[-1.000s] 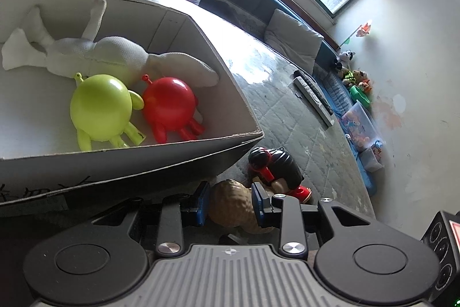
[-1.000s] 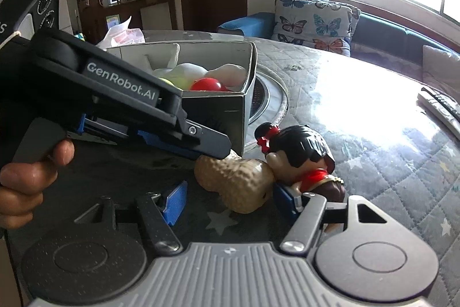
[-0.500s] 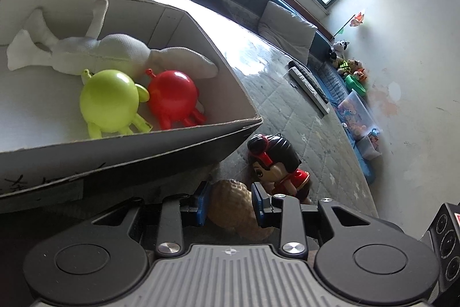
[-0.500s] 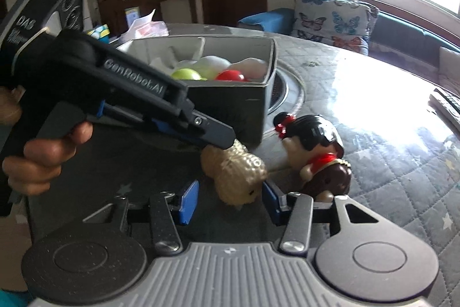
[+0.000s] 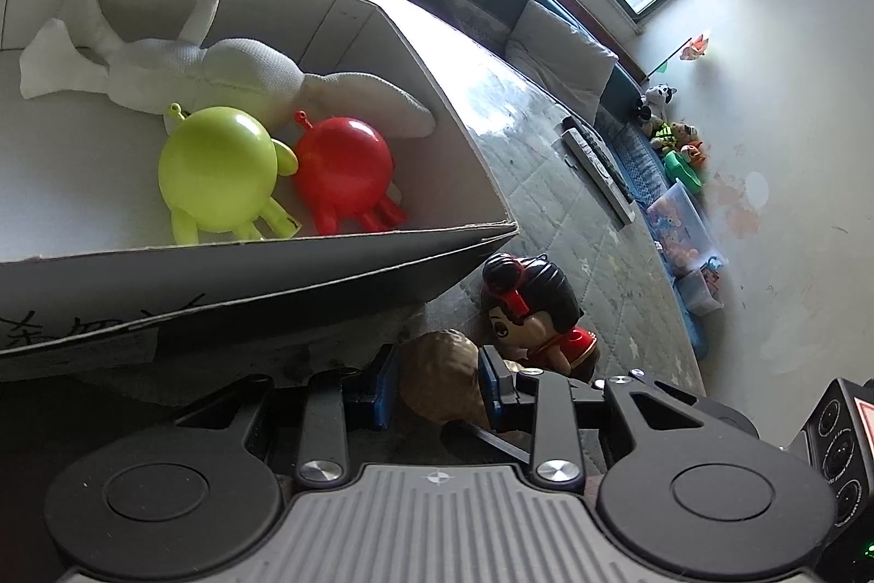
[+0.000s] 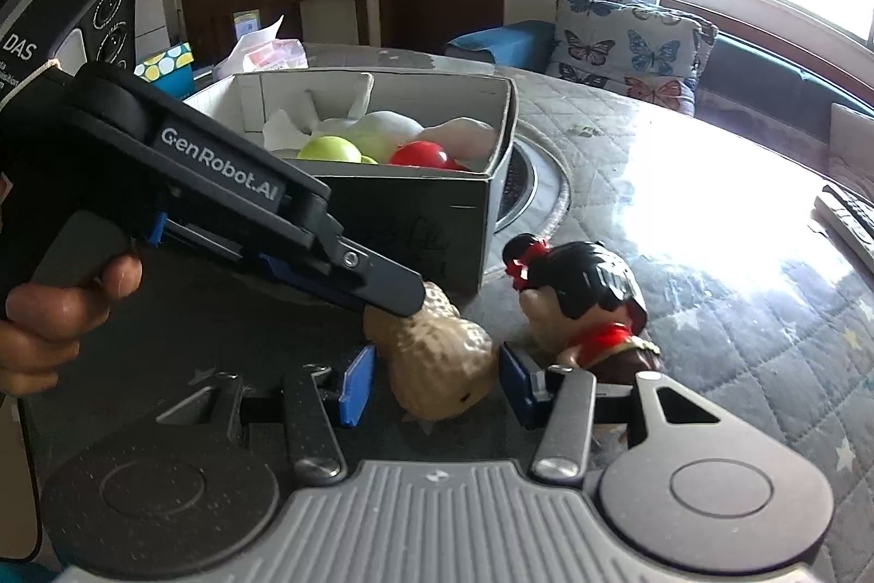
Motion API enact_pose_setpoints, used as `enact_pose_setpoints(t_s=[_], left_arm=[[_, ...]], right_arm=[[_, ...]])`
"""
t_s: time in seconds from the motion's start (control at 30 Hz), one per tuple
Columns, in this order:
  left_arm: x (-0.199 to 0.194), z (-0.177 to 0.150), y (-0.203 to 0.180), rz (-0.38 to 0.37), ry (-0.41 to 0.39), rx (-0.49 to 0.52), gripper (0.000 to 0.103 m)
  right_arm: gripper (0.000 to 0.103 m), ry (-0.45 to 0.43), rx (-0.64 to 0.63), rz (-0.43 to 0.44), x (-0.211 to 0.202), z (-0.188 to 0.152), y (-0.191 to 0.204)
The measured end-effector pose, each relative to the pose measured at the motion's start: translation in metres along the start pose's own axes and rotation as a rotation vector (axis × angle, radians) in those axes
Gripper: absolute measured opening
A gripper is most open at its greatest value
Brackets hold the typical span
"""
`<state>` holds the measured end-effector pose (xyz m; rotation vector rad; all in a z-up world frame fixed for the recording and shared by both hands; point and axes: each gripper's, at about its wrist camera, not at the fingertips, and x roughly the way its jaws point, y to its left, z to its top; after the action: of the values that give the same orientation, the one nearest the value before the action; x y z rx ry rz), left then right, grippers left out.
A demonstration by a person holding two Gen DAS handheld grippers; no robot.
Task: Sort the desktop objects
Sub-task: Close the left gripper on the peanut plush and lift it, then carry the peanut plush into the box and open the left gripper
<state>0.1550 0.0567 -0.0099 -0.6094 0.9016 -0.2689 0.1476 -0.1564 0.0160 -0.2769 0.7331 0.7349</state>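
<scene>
A tan peanut-shaped toy [image 5: 442, 381] sits between the pads of my left gripper [image 5: 440, 386], which is shut on it just in front of the grey cardboard box [image 5: 328, 249]. In the right wrist view the left gripper [image 6: 399, 301] comes in from the left, gripping the peanut toy's [image 6: 437, 359] far end. The near end lies between the fingers of my right gripper [image 6: 437, 383], with a gap at the left pad. A black-haired doll [image 6: 584, 288] in red stands just right of it. The box holds a green ball toy [image 5: 218, 168], a red one [image 5: 344, 173] and a white plush [image 5: 218, 69].
The quilted table top [image 6: 710, 310] stretches to the right, with remote controls [image 5: 598, 168] near its far edge. A round metal inset [image 6: 535, 189] lies behind the box. A tissue box [image 6: 164, 64] stands far left. A person's hand [image 6: 54, 315] holds the left gripper's handle.
The right gripper's jaws have narrowed around the peanut toy. The peanut has swung away from the doll, so its end now points between the right fingers. The left grip is unchanged.
</scene>
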Motion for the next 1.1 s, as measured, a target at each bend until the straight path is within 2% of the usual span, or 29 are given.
enact_pose_setpoints(t_s=[0.1,0.33,0.6,0.87,1.0,1.1], left_arm=[[-0.001,-0.001,-0.001,0.000,0.001,0.010,0.033],[-0.013,-0.011,-0.005,-0.024,-0.002,0.034,0.033],[-0.059,-0.015,-0.008,-0.043,-0.091,0.043,0.033],[-0.089,0.023,0.001,-0.017,-0.211,0.034,0.033],[-0.088,0.052,0.017,0.005,-0.245,0.010,0.033],[-0.080,0.073,0.032,0.013,-0.243,-0.018,0.033]], right_arm=[[0.045,0.007,-0.007,0.001,0.000,-0.001,0.001],[0.045,-0.002,-0.009,0.004,-0.017,-0.007,0.007],[0.045,-0.070,-0.068,0.026,-0.042,0.007,0.027],[0.045,-0.148,-0.123,0.045,-0.031,0.055,0.041],[0.045,-0.161,-0.127,0.051,-0.004,0.084,0.041],[0.044,-0.154,-0.110,0.057,0.018,0.102,0.039]])
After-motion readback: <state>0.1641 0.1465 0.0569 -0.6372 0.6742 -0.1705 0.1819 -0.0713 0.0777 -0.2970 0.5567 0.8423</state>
